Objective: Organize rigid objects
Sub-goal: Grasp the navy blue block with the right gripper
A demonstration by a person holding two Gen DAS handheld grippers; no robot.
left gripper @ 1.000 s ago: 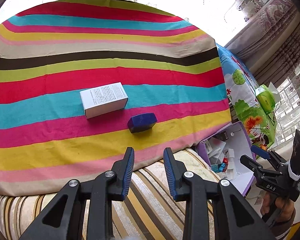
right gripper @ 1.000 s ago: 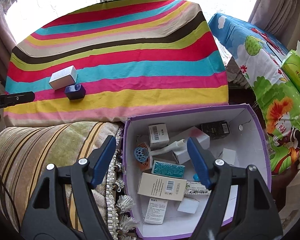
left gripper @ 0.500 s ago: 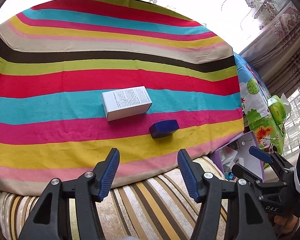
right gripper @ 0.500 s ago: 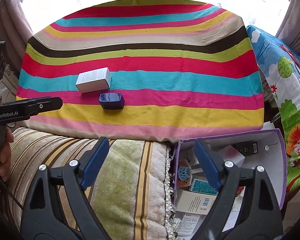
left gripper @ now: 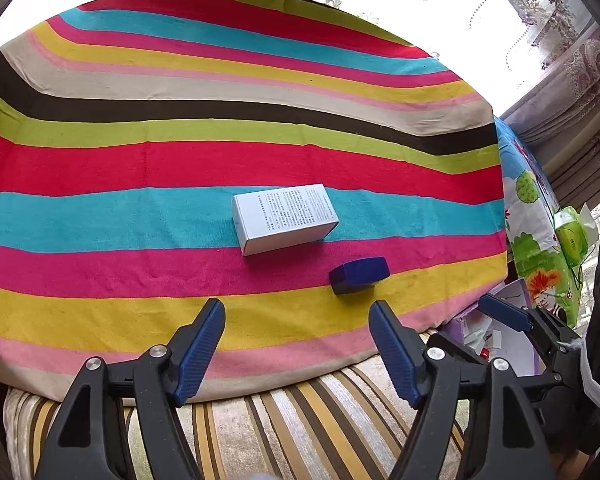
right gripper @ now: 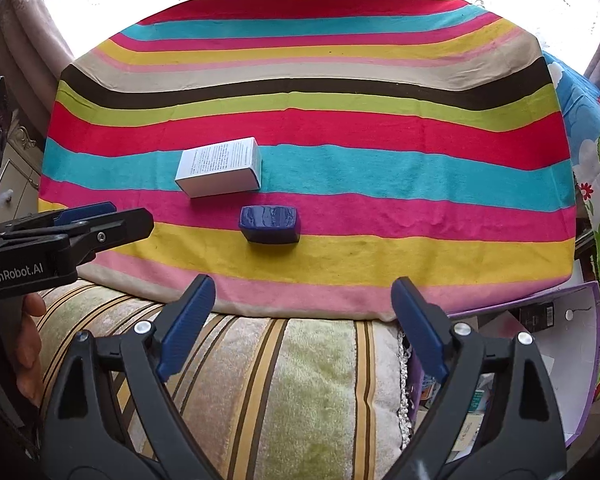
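A white carton (left gripper: 285, 218) (right gripper: 220, 167) lies on the striped cloth (left gripper: 140, 168) (right gripper: 380, 168), with a small dark-blue box (left gripper: 359, 274) (right gripper: 270, 224) just in front of it to the right. My left gripper (left gripper: 298, 312) hangs over the cloth's near edge, its jaws opening with nothing between them; both boxes lie ahead of it. My right gripper (right gripper: 303, 288) is above the sofa cushion, jaws also opening and empty, the blue box a short way ahead. In the right wrist view the left gripper (right gripper: 100, 220) shows at the left edge.
A purple-rimmed white box (right gripper: 572, 344) (left gripper: 512, 344) holding several small cartons sits at the right, beside the striped sofa cushion (right gripper: 300, 380). A cartoon-print fabric (right gripper: 596, 168) and a green packet (left gripper: 572, 236) lie further right. A hand (right gripper: 24, 344) holds the left tool.
Both grippers' jaws have spread wider. The right gripper swung left from above the purple box to over the cushion, facing the cloth. The left view shifted so the boxes lie further right.
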